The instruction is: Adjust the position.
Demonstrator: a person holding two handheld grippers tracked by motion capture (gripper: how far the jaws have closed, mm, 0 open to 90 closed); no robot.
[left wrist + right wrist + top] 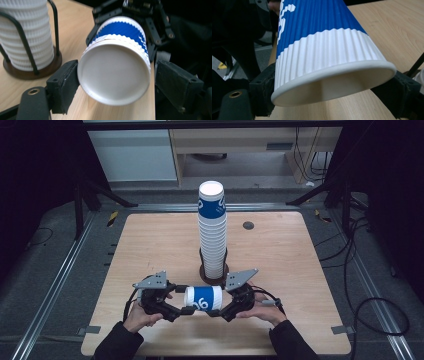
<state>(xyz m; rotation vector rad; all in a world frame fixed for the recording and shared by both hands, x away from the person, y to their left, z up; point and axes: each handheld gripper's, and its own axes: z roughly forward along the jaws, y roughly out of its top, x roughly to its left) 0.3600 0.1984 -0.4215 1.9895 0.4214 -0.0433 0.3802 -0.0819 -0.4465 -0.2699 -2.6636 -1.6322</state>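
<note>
A blue and white ribbed paper cup (202, 298) lies level just above the table's front, held between my two grippers. My right gripper (221, 300) is shut on its open rim; in the right gripper view both pads press the rim of the cup (324, 42). My left gripper (184, 300) stands at the base end. In the left gripper view the closed bottom of the cup (115, 72) faces the camera; one pad (66, 85) touches it, and a narrow gap shows at the other pad (175, 82).
A tall stack of the same cups (212, 230) stands in a dark wire holder (214, 270) at the table's middle, just behind the held cup. The wooden table (280, 260) has bare room left and right. A small dark disc (248, 225) lies far right.
</note>
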